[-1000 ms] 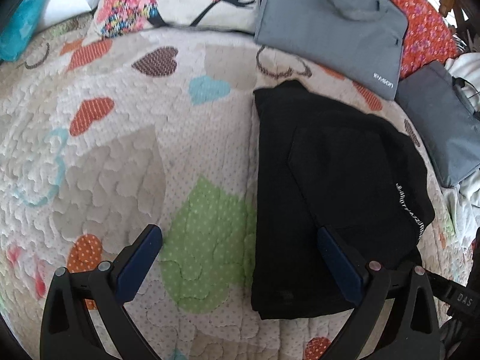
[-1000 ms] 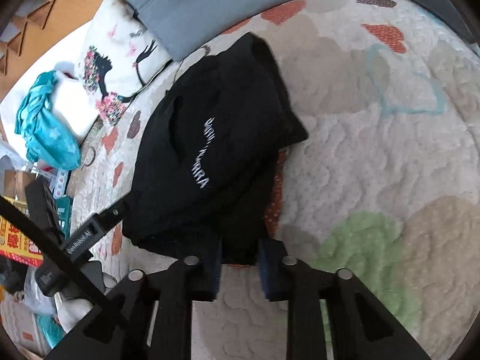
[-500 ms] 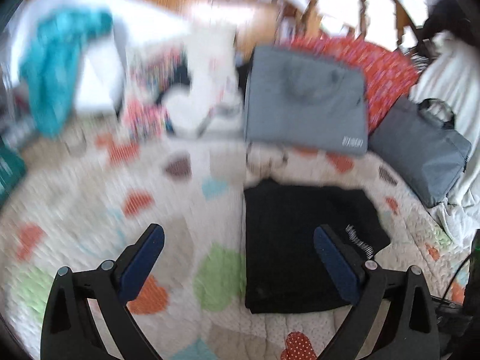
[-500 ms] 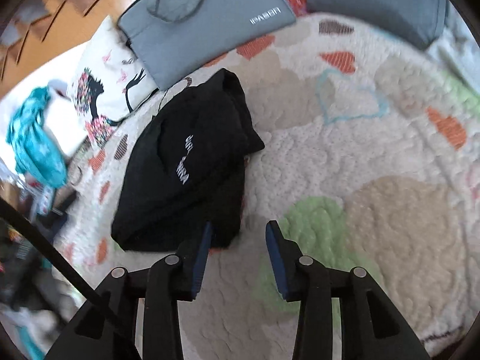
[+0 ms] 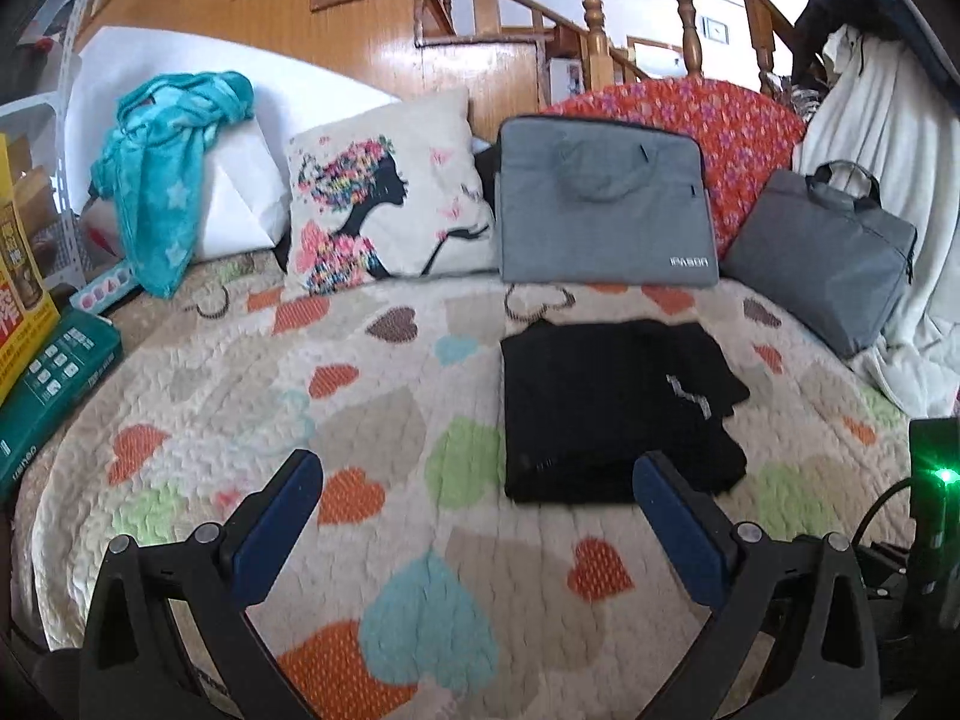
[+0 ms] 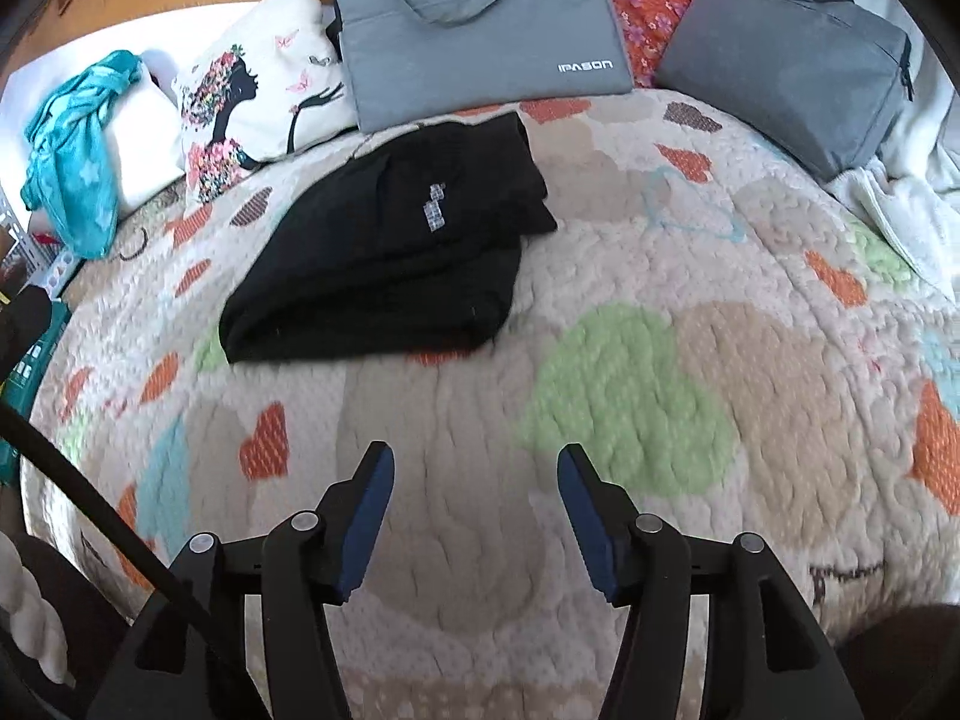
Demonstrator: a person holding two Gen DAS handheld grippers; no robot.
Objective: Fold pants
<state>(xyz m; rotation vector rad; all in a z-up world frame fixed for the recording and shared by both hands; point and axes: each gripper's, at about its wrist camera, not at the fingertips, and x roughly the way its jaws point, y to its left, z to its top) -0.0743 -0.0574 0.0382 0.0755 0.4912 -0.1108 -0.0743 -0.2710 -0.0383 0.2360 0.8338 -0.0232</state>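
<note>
the black pants (image 5: 606, 414) were seen already folded into a compact stack on the quilt (image 5: 372, 372), both the left gripper (image 5: 474, 510) and the right gripper (image 6: 474, 504) were held spread and empty, well apart from it, so the task was judged nearly finished.

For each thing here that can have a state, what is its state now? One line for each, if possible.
Black pants: folded into a compact stack, lying flat on the quilt, nothing holding them.
Left hand-held gripper: open wide, empty, above the quilt.
Right hand-held gripper: open, empty, clear of the pants.
Grey laptop bag: closed, leaning on the cushions.
Second grey bag: closed.
</note>
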